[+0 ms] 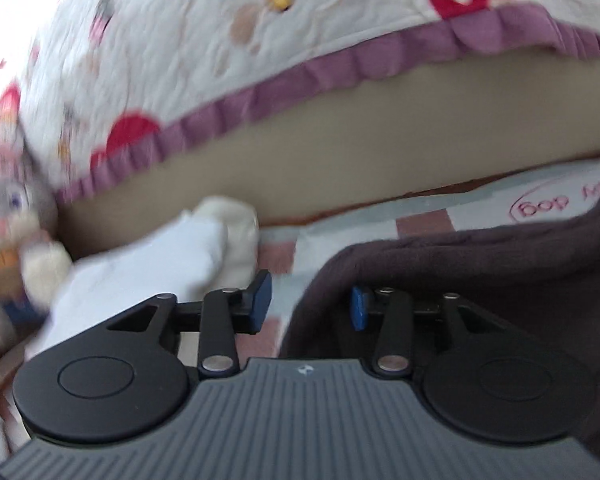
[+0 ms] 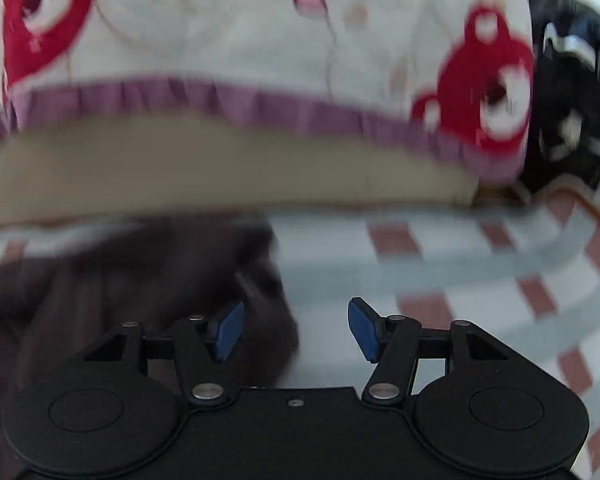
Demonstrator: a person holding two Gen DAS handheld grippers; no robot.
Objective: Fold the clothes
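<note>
Both claws gape wide and empty over a checked sheet: the left claw at the edge of a dark purple garment, the right claw just beside that garment, near a frilled quilt.

Two low wrist views, both facing the far quilt edge

The left wrist camera sits close over the checked cloth, looking forward past its left gripper toward the purple-frilled quilt; the right wrist camera looks the same way past the right gripper, further right. Both share the quilt, the cloth and the dark garment (blurred in each).
</note>
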